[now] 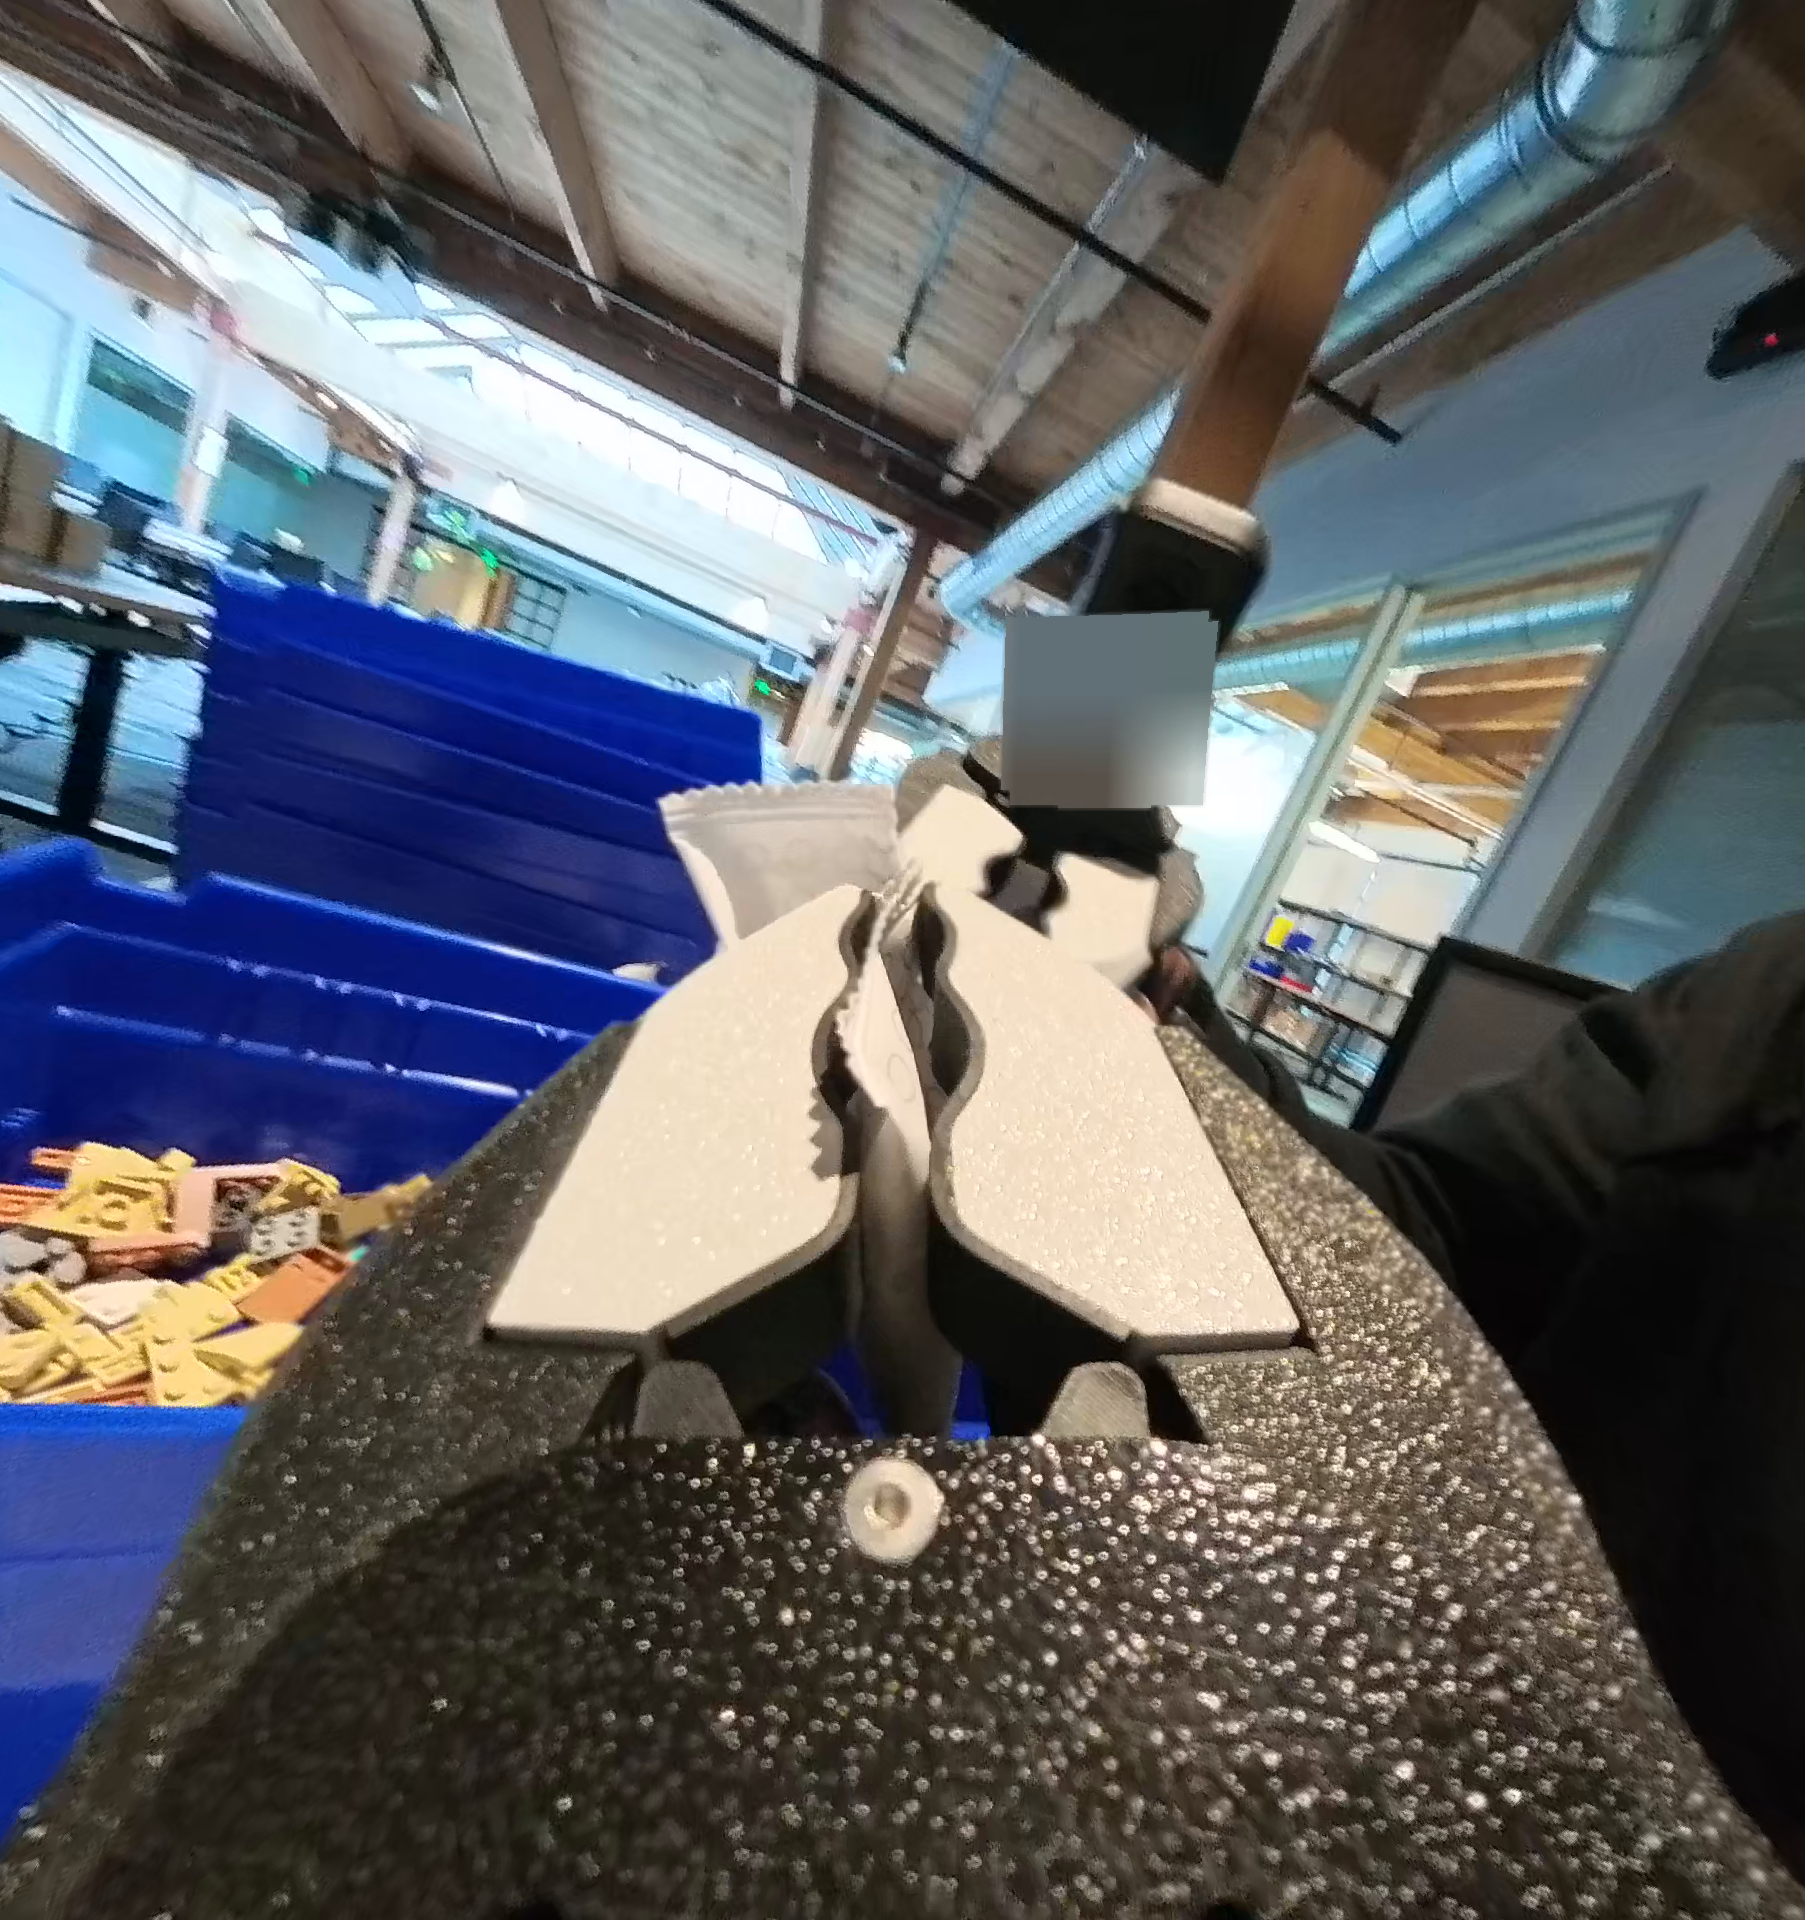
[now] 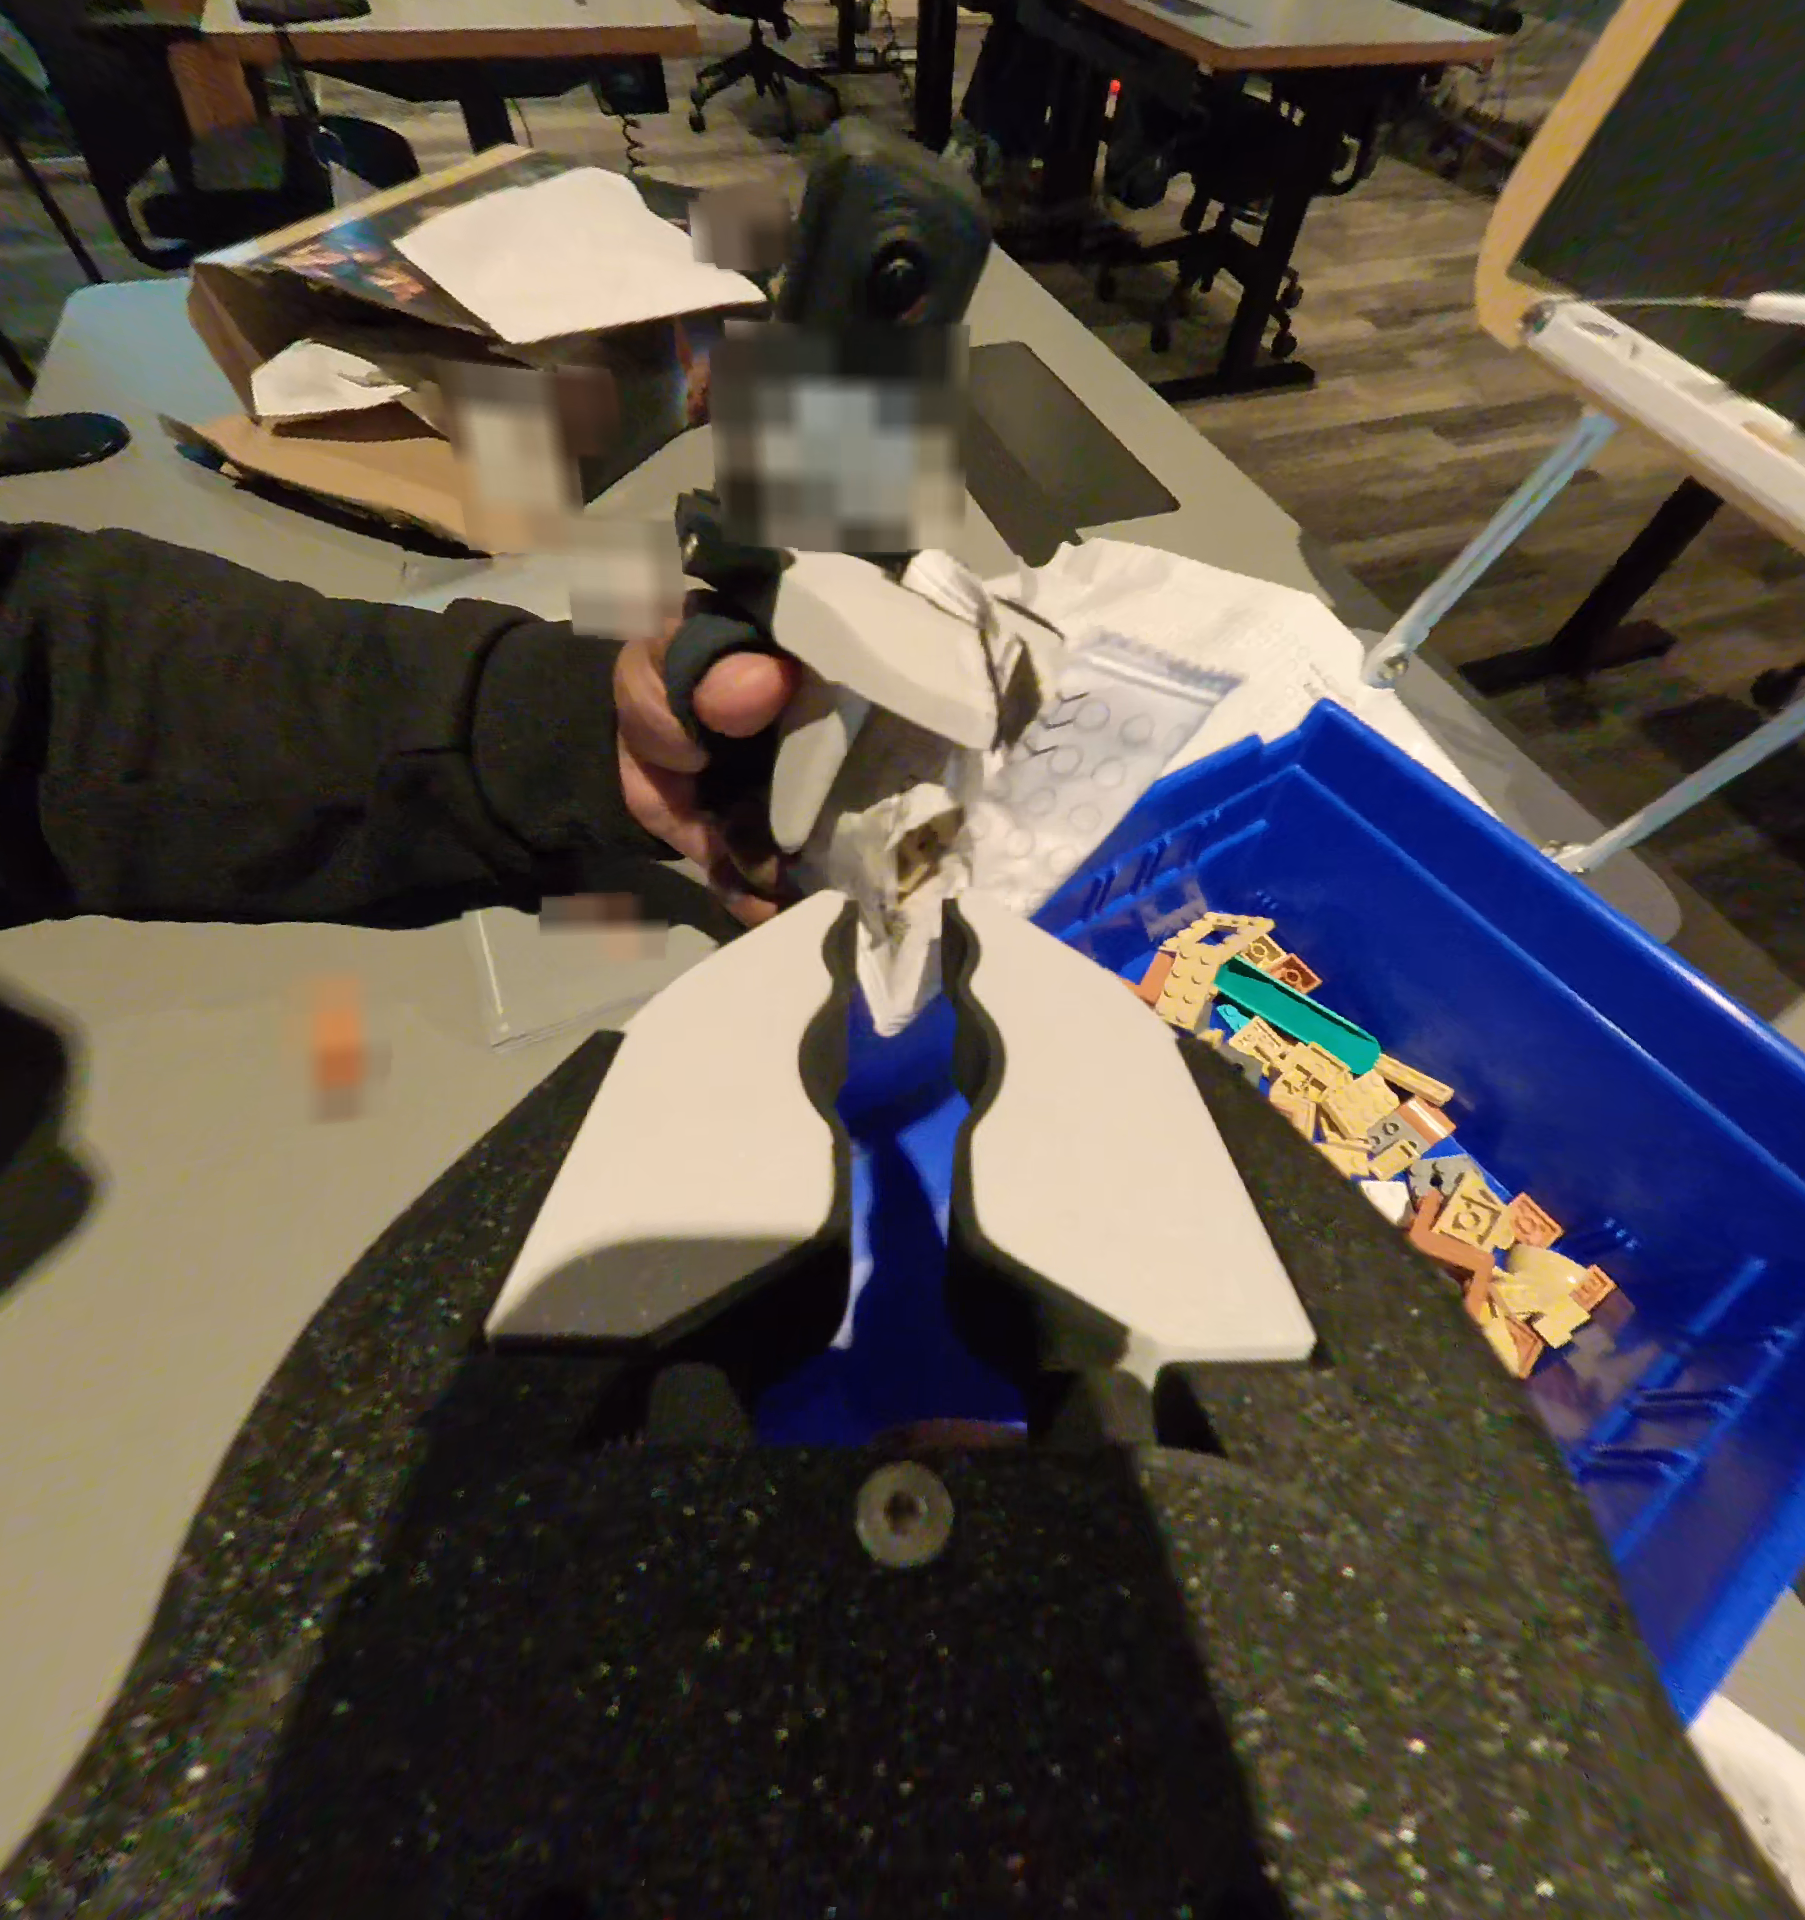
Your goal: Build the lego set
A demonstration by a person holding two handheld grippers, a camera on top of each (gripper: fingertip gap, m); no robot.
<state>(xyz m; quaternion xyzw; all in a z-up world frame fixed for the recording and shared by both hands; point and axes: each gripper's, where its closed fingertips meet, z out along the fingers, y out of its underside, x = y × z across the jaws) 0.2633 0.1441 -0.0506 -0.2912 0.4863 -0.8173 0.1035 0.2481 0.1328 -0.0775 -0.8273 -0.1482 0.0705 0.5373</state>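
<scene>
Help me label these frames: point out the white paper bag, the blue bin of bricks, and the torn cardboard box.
white paper bag (image 1: 784,852): left wrist view, its flat upper end.
blue bin (image 2: 1656,1049): right wrist view, bare inner wall.
cardboard box (image 2: 337,468): right wrist view, brown torn flap.

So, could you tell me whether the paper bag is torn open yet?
Torn open: in the right wrist view the bag shows a ragged hole with tan pieces inside, stretched between the left gripper and right gripper.
</scene>
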